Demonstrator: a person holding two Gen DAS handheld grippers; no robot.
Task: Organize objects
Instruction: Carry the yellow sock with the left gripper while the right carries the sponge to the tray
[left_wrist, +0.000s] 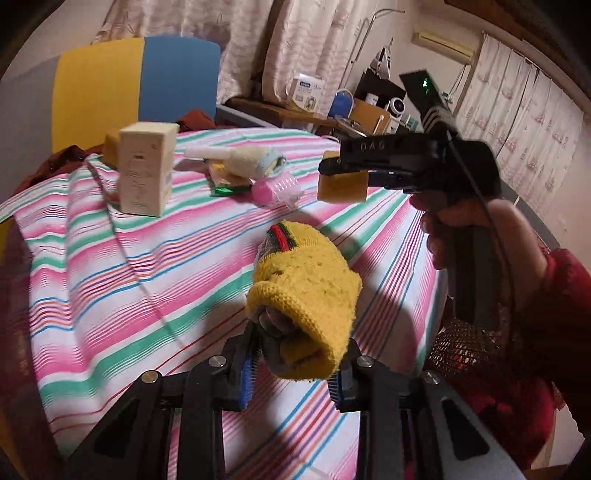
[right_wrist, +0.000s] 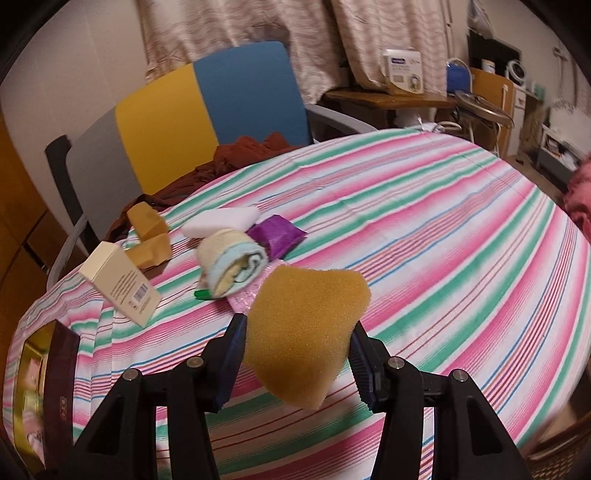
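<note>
**Two grippers, each carrying a soft item above the striped table**

Two items are held in the air. The left gripper (left_wrist: 295, 363) is clenched on a yellow knitted sock (left_wrist: 306, 295), bunched at its cuff between the pads. The right gripper (right_wrist: 297, 360) grasps a tan sponge (right_wrist: 306, 332) by its lower half, over the near part of the table (right_wrist: 461, 229).

Risks, as a judgement: the sock is pinched only at one rolled end, so it could slide free if swung. The squashed sponge could spring out sideways.

Toward the far left edge sit a cream box (left_wrist: 146, 168), a rolled towel (right_wrist: 231, 266) and a pink roller (left_wrist: 275, 190).

Only the left view shows the person's hand (left_wrist: 465, 229) and red sleeve. Only the right view shows a purple packet (right_wrist: 277, 232), a dark box (right_wrist: 48, 391) at the near left edge, and a wicker basket (right_wrist: 565, 454) at lower right.
</note>
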